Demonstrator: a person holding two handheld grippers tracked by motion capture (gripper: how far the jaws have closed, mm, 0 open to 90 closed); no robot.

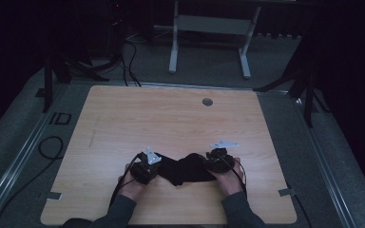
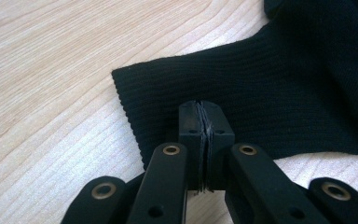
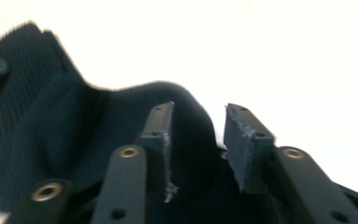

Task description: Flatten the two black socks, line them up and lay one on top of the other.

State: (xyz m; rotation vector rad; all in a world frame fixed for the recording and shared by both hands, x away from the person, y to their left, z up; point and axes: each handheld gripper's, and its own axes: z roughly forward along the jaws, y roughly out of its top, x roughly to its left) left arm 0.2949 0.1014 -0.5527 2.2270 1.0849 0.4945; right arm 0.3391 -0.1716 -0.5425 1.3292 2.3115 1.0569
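Observation:
A black ribbed knit sock (image 1: pixel 183 170) lies crumpled on the wooden table (image 1: pixel 171 118) near its front edge, between my two grippers. My left gripper (image 1: pixel 159 166) sits at the sock's left end. In the left gripper view its jaws (image 2: pixel 206 116) are pressed together on the lower edge of the sock's ribbed cuff (image 2: pixel 284 84), with a thin fold of fabric between the pads. My right gripper (image 1: pixel 203 166) is at the sock's right end. In the right gripper view it (image 3: pixel 198 116) stands open, and the dark fabric (image 3: pixel 74 121) lies under and behind its left jaw.
A round grommet hole (image 1: pixel 207 101) sits near the table's far edge. Beyond the table a white desk frame (image 1: pixel 173 47) stands on the grey floor, with black stands at both sides and a cable loop (image 1: pixel 50 147) left of the table.

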